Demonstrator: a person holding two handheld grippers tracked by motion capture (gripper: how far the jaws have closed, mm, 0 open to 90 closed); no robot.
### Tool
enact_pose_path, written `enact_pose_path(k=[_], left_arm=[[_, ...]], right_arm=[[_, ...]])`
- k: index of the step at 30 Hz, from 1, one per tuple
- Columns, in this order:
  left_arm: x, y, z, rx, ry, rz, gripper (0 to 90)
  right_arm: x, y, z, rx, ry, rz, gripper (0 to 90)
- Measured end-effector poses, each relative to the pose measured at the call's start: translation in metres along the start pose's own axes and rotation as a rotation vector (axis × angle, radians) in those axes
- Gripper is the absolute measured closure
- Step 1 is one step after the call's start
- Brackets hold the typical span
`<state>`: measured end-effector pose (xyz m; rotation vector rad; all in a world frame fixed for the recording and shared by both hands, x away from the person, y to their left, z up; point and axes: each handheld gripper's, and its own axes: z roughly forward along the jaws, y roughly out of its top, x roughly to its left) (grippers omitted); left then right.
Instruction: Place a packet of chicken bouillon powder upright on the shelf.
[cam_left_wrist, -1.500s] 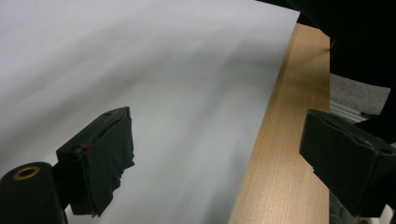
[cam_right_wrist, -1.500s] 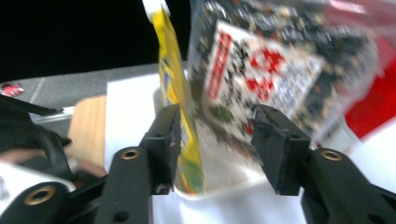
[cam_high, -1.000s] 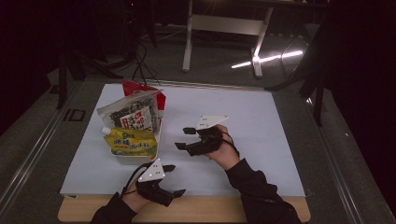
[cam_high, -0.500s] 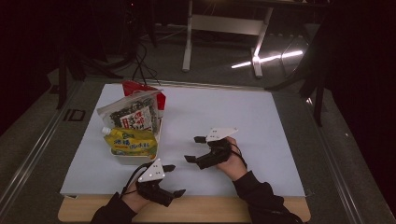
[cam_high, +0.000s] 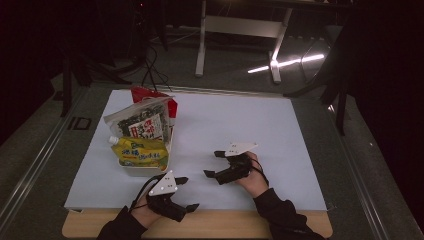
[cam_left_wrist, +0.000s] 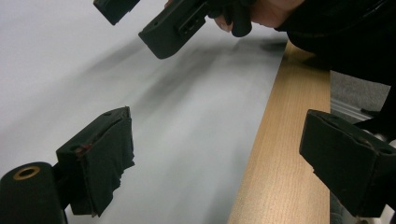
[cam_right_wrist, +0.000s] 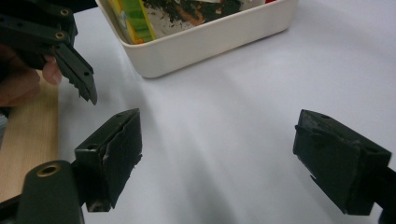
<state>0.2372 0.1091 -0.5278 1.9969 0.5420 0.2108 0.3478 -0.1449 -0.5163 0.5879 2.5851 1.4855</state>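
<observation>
White tub (cam_right_wrist: 205, 44) sits beyond the wide-open, empty right gripper (cam_right_wrist: 217, 158).

Both grippers' fingers (cam_high: 192, 194) (cam_high: 214, 164) apart, empty

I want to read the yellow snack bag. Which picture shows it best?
The high view: the yellow bag lies whole in the white tub, below the seaweed packet. The right gripper view catches just its edge at the top. The left gripper view looks along the table edge.
</observation>
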Motion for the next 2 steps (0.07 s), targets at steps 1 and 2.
enact_pose_path(k=[1, 2], left_arm=[[-0.0001, 0.0, 0.0, 0.0, 0.0, 0.001, 10.8], [-0.0001, 0.0, 0.0, 0.0, 0.0, 0.001, 10.8]], right_arm=[[0.0002, -0.0004, 0.0005, 0.0, 0.003, -0.002, 15.3], [0.0002, -0.0006, 0.0009, 0.006, 0.003, -0.007, 15.3]])
